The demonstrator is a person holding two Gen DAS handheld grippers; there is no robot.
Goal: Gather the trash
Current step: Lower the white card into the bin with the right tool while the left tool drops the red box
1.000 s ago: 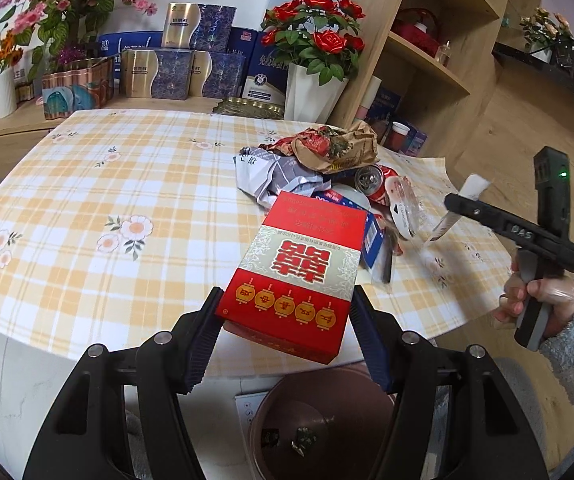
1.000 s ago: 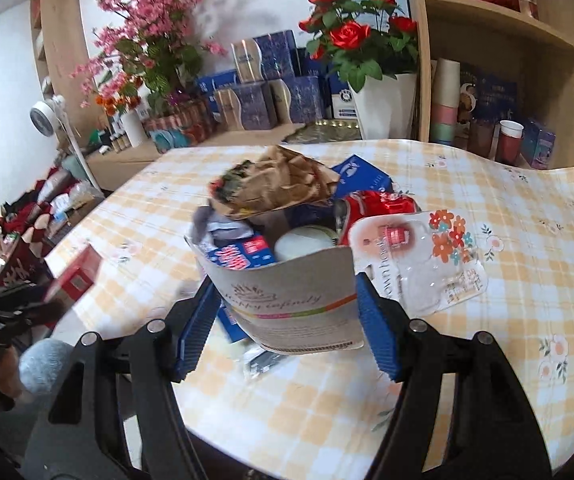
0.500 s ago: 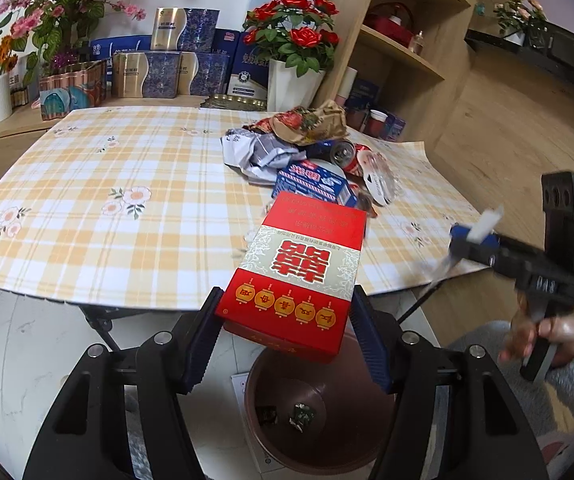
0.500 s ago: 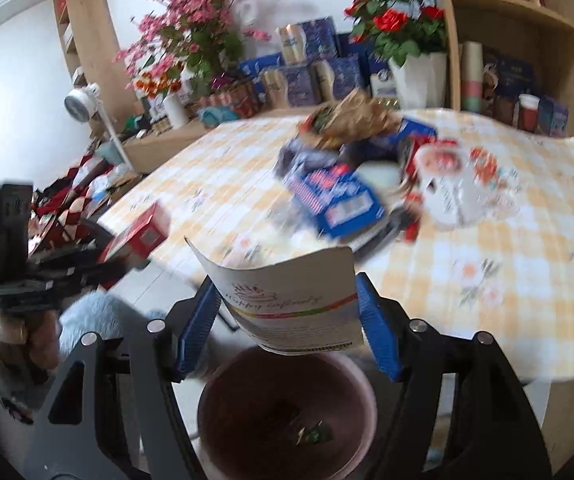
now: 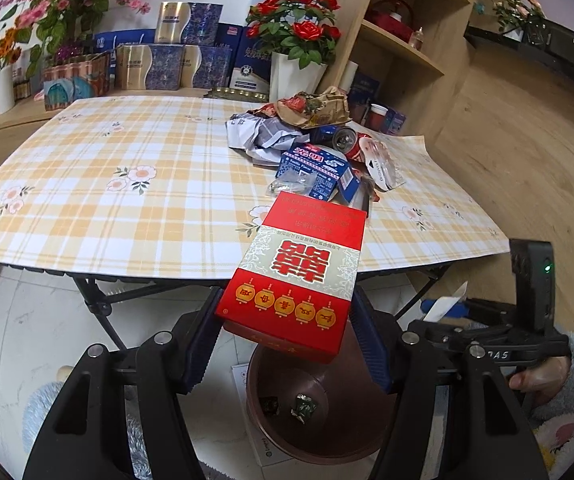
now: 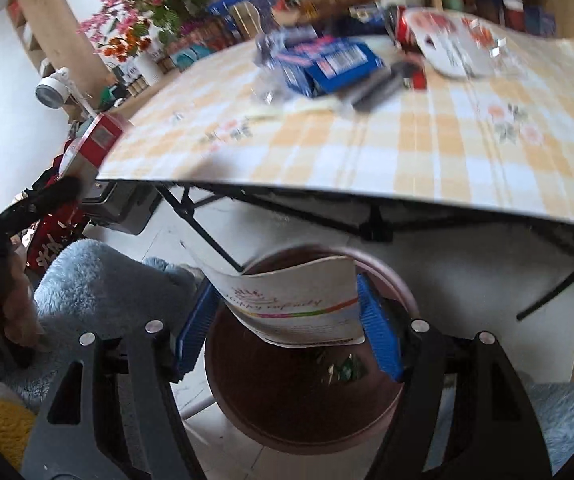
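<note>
My left gripper is shut on a red gift box with gold lanterns, held past the table edge above a dark red bin. My right gripper is shut on a curved white printed card, right over the same bin. Scraps of wrapper lie at the bin's bottom. In the left wrist view the right gripper shows low on the right with the card's white corner. The trash pile of wrappers, a blue box and a can sits on the table.
The folding table with a yellow checked cloth stands above the bin, its black legs close by. A white vase of red roses, boxes and a wooden shelf line the back. A fluffy blue sleeve is at left.
Both grippers have drawn back from the table and come down over the bin. The right one with its card dropped farthest and now tilts steeply into the bin's mouth.
</note>
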